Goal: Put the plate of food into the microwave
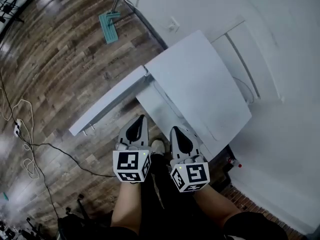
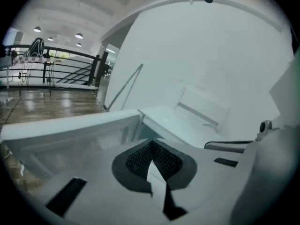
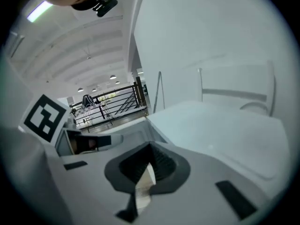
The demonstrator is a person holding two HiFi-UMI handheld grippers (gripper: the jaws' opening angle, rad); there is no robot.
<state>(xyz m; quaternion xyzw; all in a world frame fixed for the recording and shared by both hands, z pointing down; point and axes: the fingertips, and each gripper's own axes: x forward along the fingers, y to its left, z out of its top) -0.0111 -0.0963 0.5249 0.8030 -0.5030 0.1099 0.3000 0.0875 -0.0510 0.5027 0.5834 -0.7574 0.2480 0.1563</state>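
No plate in any view, so can't tell if it's inside already or not yet fetched. White box, prob the microwave, has its door swung out toward 8 o'clock. L gripper & R gripper both closed, empty, side by side at its 6 o'clock, tips tilted down, aimed at 12

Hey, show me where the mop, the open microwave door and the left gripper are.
mop (image 1: 108, 27): head view, on its teal head.
open microwave door (image 1: 107, 103): head view, on its top edge.
left gripper (image 1: 141, 120): head view, at the tips of its shut jaws.
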